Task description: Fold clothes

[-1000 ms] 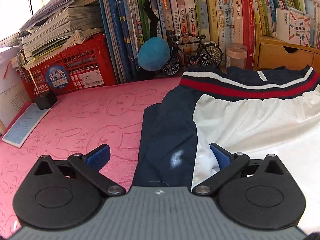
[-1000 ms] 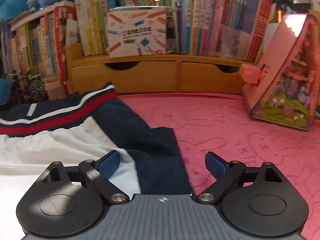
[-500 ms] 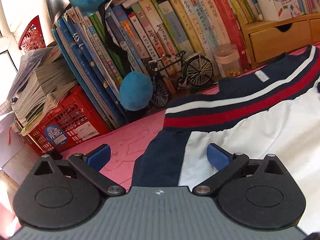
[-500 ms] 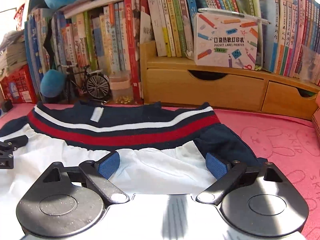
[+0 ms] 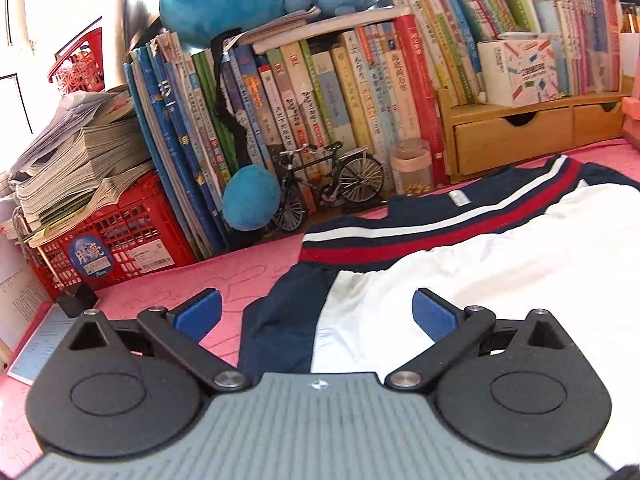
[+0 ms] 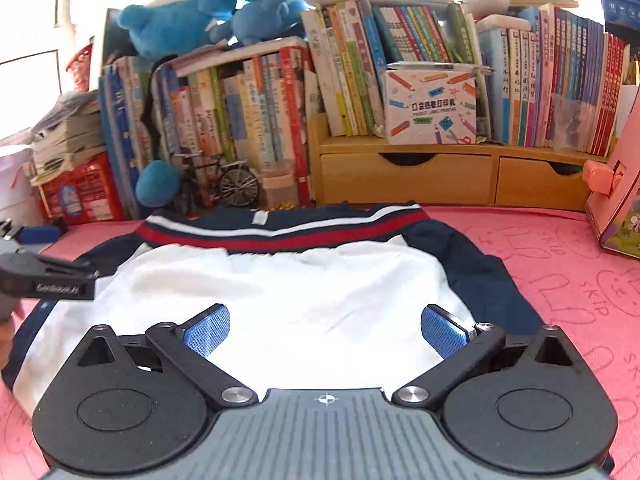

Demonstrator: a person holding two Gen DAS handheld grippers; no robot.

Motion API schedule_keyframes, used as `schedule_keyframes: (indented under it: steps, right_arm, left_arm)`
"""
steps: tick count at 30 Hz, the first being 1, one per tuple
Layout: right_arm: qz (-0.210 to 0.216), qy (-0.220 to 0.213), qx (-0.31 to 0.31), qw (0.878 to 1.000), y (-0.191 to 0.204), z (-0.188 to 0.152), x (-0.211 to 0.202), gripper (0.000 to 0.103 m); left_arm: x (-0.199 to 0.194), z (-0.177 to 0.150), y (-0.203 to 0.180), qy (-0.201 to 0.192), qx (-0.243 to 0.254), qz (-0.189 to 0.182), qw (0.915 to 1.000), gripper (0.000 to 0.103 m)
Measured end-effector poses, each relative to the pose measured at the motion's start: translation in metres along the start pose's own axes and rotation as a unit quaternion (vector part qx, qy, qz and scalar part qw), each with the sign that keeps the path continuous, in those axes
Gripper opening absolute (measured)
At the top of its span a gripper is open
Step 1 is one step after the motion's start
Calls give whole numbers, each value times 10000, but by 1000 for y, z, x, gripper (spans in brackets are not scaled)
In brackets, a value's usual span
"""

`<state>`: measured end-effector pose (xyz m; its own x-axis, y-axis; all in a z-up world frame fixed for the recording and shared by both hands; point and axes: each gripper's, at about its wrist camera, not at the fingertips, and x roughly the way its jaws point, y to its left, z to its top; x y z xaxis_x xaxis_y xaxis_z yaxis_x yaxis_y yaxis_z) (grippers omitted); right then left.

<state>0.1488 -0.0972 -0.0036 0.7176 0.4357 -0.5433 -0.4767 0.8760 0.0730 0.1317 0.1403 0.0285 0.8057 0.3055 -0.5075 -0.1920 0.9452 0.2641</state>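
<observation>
Left wrist view: left gripper point(image 5: 316, 314) jaws spread, nothing pinched; shorts point(image 5: 460, 264) flat on pink mat point(image 5: 208, 276), navy edge between pads. Behind: red crate point(image 5: 108, 236), model bicycle point(image 5: 328, 188), books point(image 5: 340, 92).

Right wrist view: right gripper point(image 6: 326, 330) jaws opening, nothing between, above white panel. Wooden drawers point(image 6: 408, 178) behind waistband; pink box point(image 6: 616, 204) at right.

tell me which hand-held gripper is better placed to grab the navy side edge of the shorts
Left, probably. The left hand-held gripper is open, straddling the shorts' navy left edge. The right hand-held gripper, jaws opening, hovers over the white middle, its navy edge off to the side.
</observation>
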Motion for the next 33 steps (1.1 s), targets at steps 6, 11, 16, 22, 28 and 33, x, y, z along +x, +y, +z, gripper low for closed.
schedule_keyframes:
  steps: [6, 11, 16, 22, 28, 33]
  right_arm:
    - [-389, 517, -444, 9969, 30, -42, -9, 103]
    - [-304, 616, -156, 9975, 22, -46, -6, 103]
    - [-302, 621, -153, 9975, 21, -46, -5, 103]
    - [-300, 622, -141, 9975, 21, -46, -5, 103]
    - [-302, 625, -134, 9975, 21, -46, -6, 103]
    - [-297, 625, -133, 9975, 21, -46, -8, 103]
  left_arm:
    - [-20, 9, -54, 155, 500, -755, 9958, 103]
    - [17, -1, -82, 596, 660, -460, 9950, 103]
    - [65, 25, -76, 1259, -87, -173, 9919, 103]
    - [107, 47, -84, 1342, -14, 203, 9907, 103]
    - [127, 51, -84, 1241, 8, 495, 9910, 103]
    - [135, 59, -77, 1148, -149, 456, 9922, 103]
